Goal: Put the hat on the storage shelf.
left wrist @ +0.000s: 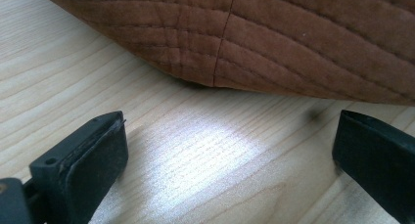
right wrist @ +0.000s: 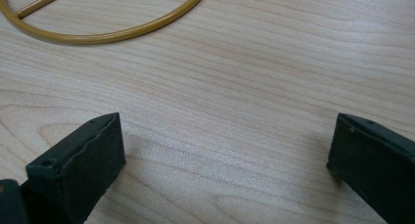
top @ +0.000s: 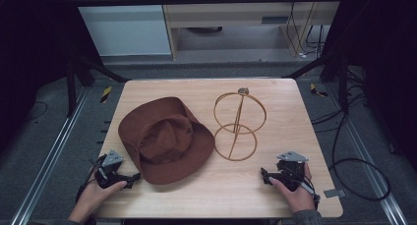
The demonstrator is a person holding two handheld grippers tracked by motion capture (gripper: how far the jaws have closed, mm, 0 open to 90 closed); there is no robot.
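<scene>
1. Table (top: 275, 190): I see a pale wooden top with a visible grain. It carries everything listed below, and my two hands enter at its near edge.

2. Hat (top: 164, 139): a brown, wide-brimmed fabric hat lies crown up on the left half of the table. Its brim reaches toward the near left corner. In the left gripper view, the stitched brim (left wrist: 274, 43) crosses the upper part of the frame and rests on the wood just ahead of the jaws.

3. Wire stand (top: 239, 124): a gold-coloured frame of two rings joined by a slanting rod, with a small grey cap at its top. It stands right of the hat, just beside the brim; I cannot tell whether they touch. In the right gripper view, its base ring (right wrist: 112, 35) lies flat on the wood, ahead and to the left of the jaws.

4. Left gripper (top: 134, 178): I hold it low at the near left corner, pointing toward the hat brim. Its jaws stand wide apart with bare wood between them, so it is released and grasps nothing. The brim lies near the tips but apart from them.

5. Right gripper (top: 264, 176): I hold it at the near right, well apart from the hat. Its jaws are likewise spread wide over bare wood and grip nothing.
</scene>
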